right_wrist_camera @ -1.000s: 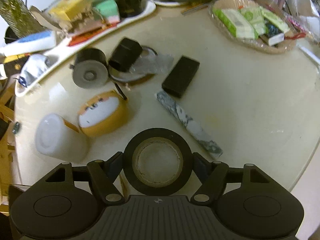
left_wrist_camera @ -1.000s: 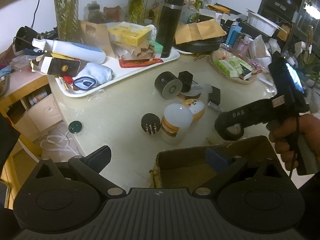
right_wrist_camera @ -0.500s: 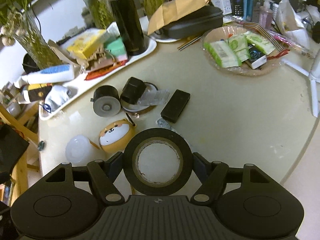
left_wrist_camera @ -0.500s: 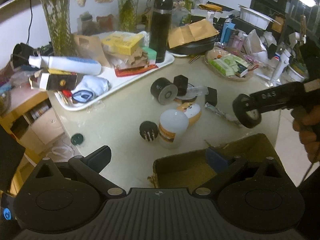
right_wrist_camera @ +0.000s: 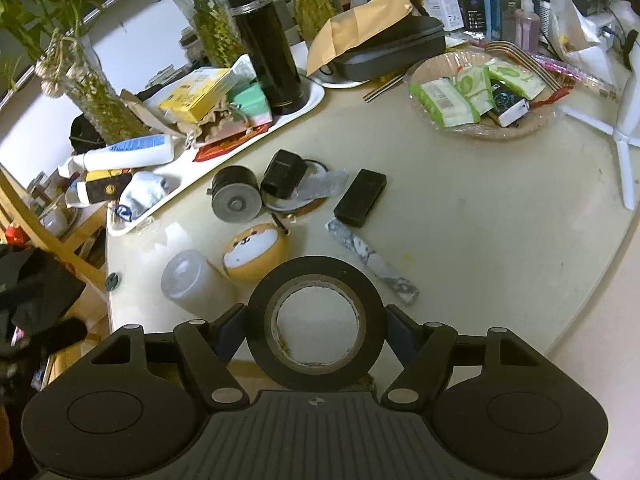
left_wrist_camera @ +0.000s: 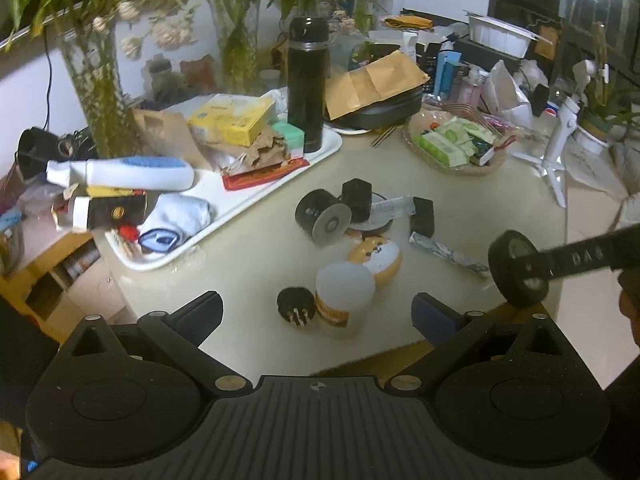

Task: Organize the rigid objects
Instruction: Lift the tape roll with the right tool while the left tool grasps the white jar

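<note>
Right, the roll of black tape sits clamped between the right gripper pads, gripped at its outer rim, held in the air over the near table edge. Its own camera looks straight through the cardboard core. From the left wrist view, that same roll appears edge-on at three o'clock, showing its thick band and flat side, which the right view cannot give.

And the left gripper has its jaws spread wide with nothing between them, blue pads bare, hanging above the near edge. Only this view catches the small black round plug with metal pins at six o'clock of the cluster, beside the frosted white jar lying on its side.

Looking out from the tape: the orange dog-faced case touches the jar at eleven o'clock. A marbled flat stick lies at one o'clock, just beyond it a matte black box. A black cylinder with a grey end face lies on its side near the white tray rim.

Open room: the glossy cream tabletop is bare toward three o'clock, curving round at its edge. At twelve o'clock, crowded: a tall black flask and a woven basket of packets.
</note>
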`<state>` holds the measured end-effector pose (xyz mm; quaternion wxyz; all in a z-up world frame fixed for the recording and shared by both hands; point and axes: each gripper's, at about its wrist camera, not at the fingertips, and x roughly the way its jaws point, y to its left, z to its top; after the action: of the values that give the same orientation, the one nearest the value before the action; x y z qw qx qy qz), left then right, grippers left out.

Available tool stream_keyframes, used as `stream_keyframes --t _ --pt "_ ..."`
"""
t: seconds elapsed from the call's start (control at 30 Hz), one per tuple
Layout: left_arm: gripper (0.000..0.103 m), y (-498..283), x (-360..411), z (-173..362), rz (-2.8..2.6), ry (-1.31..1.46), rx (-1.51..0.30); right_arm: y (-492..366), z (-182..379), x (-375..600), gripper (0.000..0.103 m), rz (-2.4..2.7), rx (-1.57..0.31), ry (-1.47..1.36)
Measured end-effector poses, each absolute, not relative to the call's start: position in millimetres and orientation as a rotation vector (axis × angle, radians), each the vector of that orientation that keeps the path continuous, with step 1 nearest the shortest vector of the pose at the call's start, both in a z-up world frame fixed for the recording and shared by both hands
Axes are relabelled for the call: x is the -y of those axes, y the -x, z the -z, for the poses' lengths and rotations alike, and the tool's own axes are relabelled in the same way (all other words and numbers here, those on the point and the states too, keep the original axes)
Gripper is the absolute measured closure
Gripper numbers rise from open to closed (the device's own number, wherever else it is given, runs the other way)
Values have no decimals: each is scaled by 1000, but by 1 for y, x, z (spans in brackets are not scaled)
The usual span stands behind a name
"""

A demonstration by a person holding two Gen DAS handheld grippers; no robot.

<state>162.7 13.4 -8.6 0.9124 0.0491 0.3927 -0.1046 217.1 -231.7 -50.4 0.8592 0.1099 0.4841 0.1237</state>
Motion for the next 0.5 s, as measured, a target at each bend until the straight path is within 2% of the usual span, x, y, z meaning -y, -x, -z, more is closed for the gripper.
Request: stream_keyframes --t 0.5 --pt "0 -194 10 42 265 -219 -841 -196 47 248 28 -266 -1004 -288"
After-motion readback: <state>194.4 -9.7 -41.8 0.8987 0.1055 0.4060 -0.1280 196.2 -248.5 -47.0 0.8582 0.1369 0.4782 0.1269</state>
